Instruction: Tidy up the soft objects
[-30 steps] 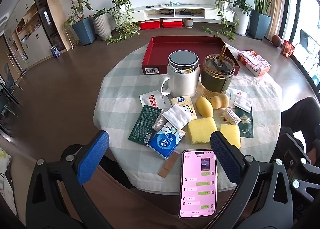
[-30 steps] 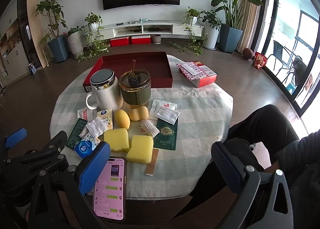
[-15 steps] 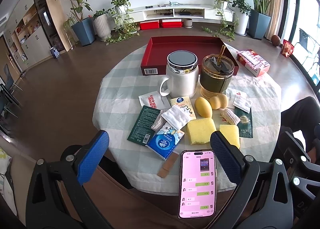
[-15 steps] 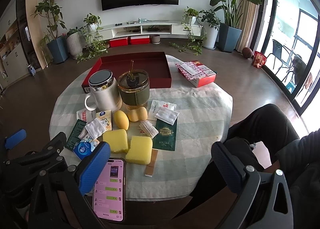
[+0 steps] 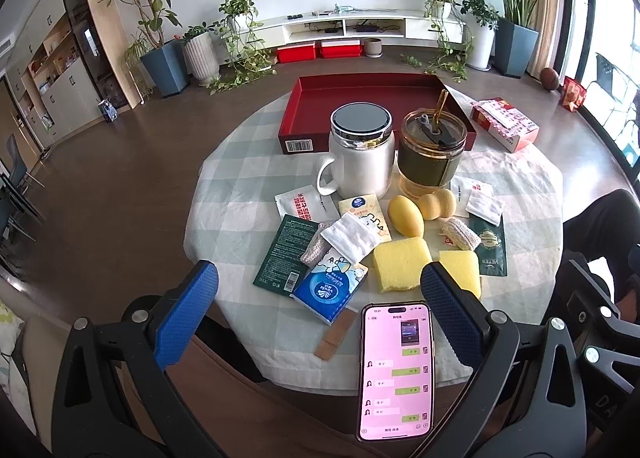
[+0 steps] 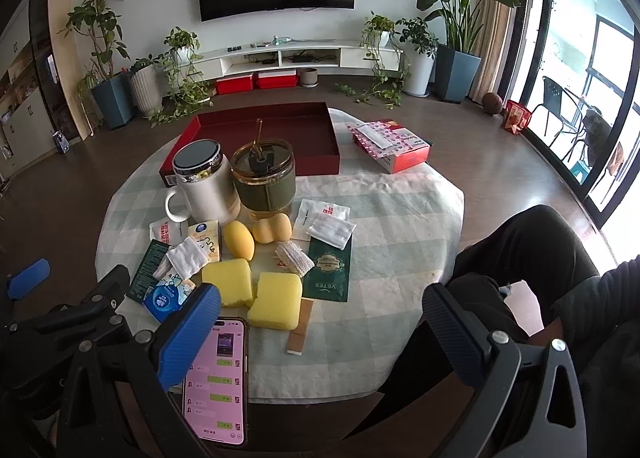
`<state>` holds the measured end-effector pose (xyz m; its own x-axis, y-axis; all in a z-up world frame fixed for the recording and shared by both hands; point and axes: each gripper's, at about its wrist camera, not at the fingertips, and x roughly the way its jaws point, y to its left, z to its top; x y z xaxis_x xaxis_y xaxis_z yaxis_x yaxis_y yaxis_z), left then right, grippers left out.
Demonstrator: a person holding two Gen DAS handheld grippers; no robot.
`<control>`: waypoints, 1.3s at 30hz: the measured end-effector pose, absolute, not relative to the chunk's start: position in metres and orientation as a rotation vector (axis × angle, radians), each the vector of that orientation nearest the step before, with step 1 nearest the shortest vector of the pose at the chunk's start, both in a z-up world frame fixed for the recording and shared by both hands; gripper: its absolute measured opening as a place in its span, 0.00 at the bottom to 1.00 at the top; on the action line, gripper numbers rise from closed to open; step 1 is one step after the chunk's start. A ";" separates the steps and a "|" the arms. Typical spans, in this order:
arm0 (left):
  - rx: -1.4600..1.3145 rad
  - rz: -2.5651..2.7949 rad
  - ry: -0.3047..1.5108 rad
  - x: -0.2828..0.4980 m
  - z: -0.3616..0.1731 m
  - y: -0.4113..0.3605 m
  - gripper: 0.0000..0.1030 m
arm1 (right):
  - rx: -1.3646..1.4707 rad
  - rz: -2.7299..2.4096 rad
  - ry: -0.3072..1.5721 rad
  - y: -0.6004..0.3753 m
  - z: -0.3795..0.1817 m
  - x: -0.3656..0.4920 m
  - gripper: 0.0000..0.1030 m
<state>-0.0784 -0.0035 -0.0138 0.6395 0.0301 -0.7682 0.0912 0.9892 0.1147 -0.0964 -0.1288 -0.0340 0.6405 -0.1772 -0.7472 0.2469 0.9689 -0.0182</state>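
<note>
The worktop (image 5: pixel 248 185) wears a cloth of pale green and white checks. The open box (image 5: pixel 360 97) is deep red inside and out. The mug (image 5: pixel 362 173) is white with a dark grey lid; the glass cup (image 5: pixel 432 161) is amber with an olive-green sleeve. Two sponges (image 5: pixel 402 264) are bright yellow, the egg-shaped puff (image 5: pixel 405 215) yellow, the gourd-shaped puff (image 5: pixel 438 205) orange-tan. The tissue pack (image 5: pixel 330 290) is blue and white, one sachet (image 5: pixel 286 254) dark green. The phone (image 5: pixel 396 374) screen glows pink. Both tools, left (image 5: pixel 320 298) and right (image 6: pixel 320 318), are black with blue pads.

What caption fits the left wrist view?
Open left claw hovers before two yellow sponges, tissue packs and a phone.
</note>
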 end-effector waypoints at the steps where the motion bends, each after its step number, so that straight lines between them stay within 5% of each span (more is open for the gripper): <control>1: 0.148 -0.039 0.877 -0.077 -0.015 -0.004 1.00 | 0.088 -0.243 0.843 -0.129 -0.035 -0.095 1.00; 23: 0.131 -0.136 0.975 0.007 -0.106 0.042 1.00 | 0.135 -0.172 0.953 -0.181 -0.115 -0.017 1.00; 39: 0.193 -0.279 1.088 0.021 -0.151 0.036 0.99 | -0.036 0.010 1.126 -0.122 -0.184 0.000 0.95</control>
<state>0.0214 0.0359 -0.1505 0.4347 -0.1286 -0.8913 0.3168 0.9483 0.0177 0.0001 -0.1224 -0.1841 0.4304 -0.0102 -0.9026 -0.0258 0.9994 -0.0236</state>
